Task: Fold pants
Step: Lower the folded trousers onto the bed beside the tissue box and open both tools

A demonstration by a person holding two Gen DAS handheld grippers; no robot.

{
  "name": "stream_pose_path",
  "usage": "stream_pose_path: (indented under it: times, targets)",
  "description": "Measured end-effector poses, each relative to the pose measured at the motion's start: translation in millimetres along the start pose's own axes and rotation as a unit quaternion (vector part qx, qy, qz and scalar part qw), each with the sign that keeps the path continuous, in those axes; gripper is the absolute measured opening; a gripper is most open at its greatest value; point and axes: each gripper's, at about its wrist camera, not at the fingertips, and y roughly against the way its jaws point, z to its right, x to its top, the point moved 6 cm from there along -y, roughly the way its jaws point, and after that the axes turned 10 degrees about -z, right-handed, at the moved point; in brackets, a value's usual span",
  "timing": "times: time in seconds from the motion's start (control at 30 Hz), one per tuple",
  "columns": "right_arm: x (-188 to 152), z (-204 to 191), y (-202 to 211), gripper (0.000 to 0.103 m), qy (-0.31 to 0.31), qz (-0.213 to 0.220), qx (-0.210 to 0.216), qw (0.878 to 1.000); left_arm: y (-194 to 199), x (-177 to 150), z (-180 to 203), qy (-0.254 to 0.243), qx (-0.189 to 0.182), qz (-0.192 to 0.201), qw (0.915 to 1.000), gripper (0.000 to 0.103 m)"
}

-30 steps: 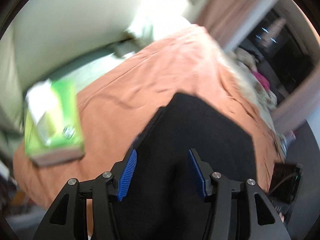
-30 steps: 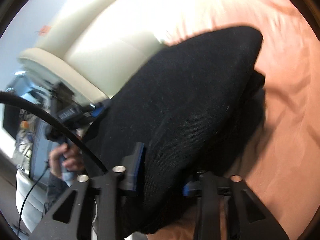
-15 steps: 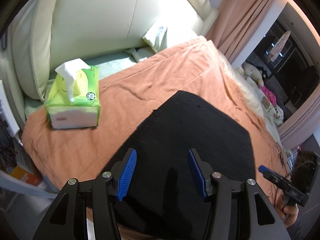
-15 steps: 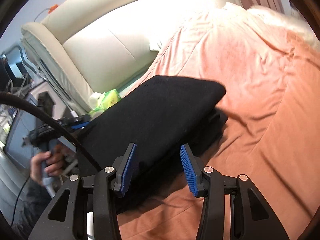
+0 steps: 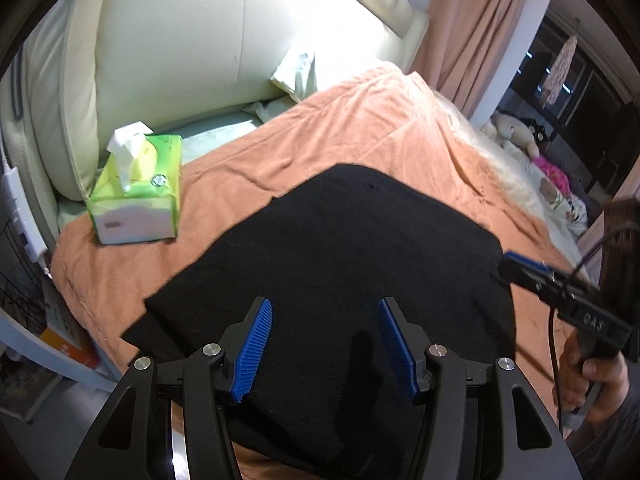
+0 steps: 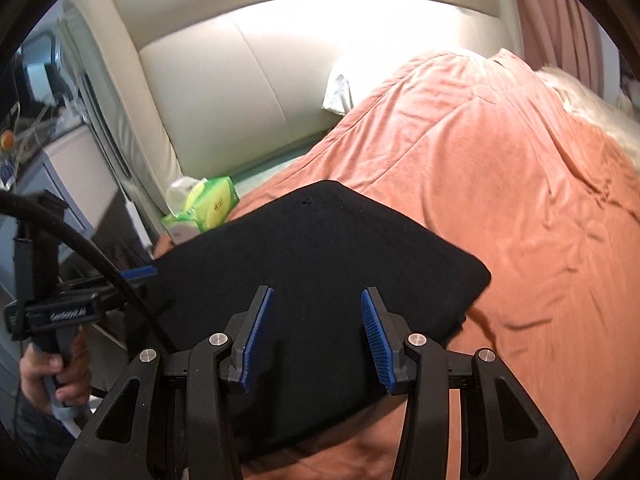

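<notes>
The black pants [image 5: 344,264] lie folded into a flat packet on the orange blanket [image 5: 360,120], spread directly ahead of and beneath both pairs of fingers. The left gripper [image 5: 325,346] hovers above the near part of the packet; its jaws have just been opening a little, they stand moderately apart, and no cloth is pinched between the blue pads [image 5: 252,350]. The right gripper [image 6: 317,338] likewise hangs over the pants [image 6: 320,256] with its jaws parted and holding nothing. In the left wrist view the right gripper shows off to the right of the fingers, at the packet's right edge, gripped by a hand [image 5: 592,376]. Ahead and to the left of the left fingers a green tissue pack [image 5: 138,192] sits on the blanket, apart from the pants, before a cream headboard [image 5: 240,32].
</notes>
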Motion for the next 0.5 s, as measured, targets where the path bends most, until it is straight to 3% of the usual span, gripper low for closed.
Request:
stream_pose_path:
  times: [0.13, 0.27, 0.5]
  targets:
    - [-4, 6, -27, 0.053, 0.013, -0.017, -0.018, 1.000, -14, -8, 1, -0.010, 0.022, -0.005, 0.9997, 0.058]
    - [-24, 4, -48, 0.055, 0.044, -0.032, -0.041, 0.998, -22, -18, 6, -0.030, 0.044, -0.009, 0.9986, 0.058]
    - [-43, 2, -46, 0.055, 0.028, -0.032, -0.029, 0.999, -19, -36, 16, -0.033, 0.050, -0.021, 0.9980, 0.060]
